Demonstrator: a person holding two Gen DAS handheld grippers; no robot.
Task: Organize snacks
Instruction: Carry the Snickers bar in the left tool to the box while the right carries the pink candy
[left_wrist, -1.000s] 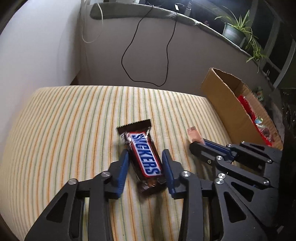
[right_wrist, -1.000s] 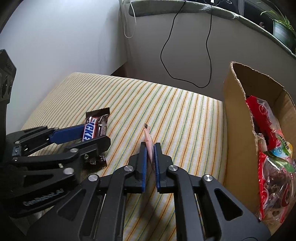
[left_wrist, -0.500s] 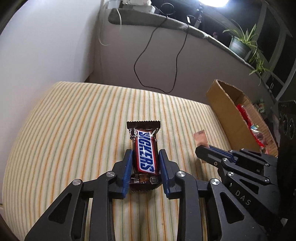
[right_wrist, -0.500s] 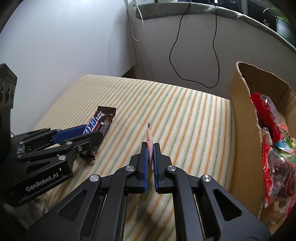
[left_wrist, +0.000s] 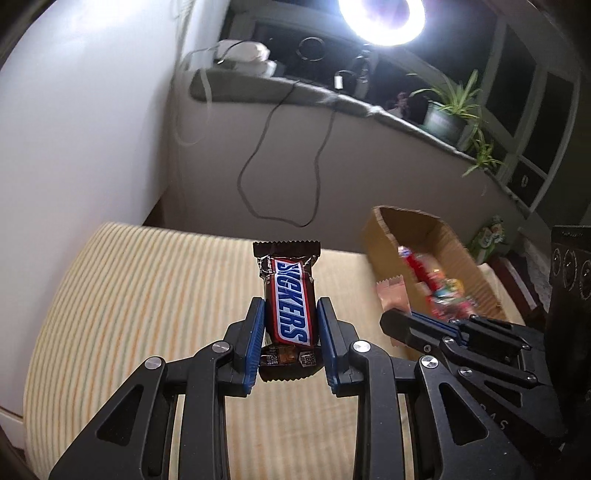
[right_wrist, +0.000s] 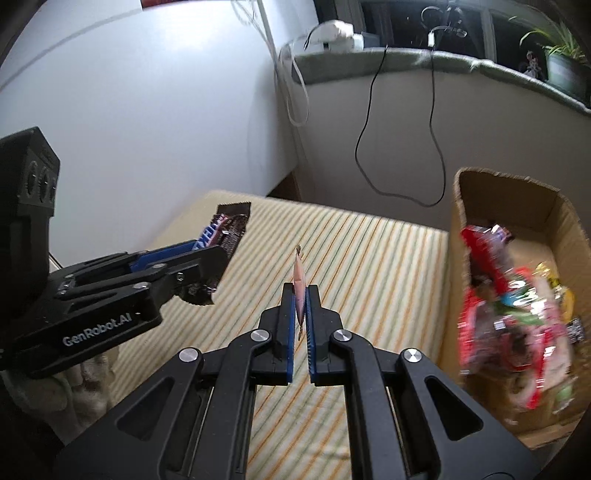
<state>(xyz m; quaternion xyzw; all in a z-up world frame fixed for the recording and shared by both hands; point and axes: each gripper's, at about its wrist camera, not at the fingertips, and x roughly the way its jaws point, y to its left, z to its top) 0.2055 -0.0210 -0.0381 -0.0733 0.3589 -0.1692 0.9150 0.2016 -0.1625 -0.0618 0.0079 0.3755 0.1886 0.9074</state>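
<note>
My left gripper is shut on a Snickers bar and holds it in the air above the striped cushion. The bar also shows in the right wrist view, between the left gripper's fingers. My right gripper is shut on a thin pink snack packet, seen edge-on. That packet also shows in the left wrist view, held by the right gripper near the cardboard box.
The open cardboard box stands at the cushion's right edge and holds several colourful snack bags. A white wall is on the left. A ledge with a black cable and potted plants runs behind.
My left gripper closed on the Snickers bar and lifted it off the cushion. Both grippers rose, and the right one carried the pink packet up beside the box.
</note>
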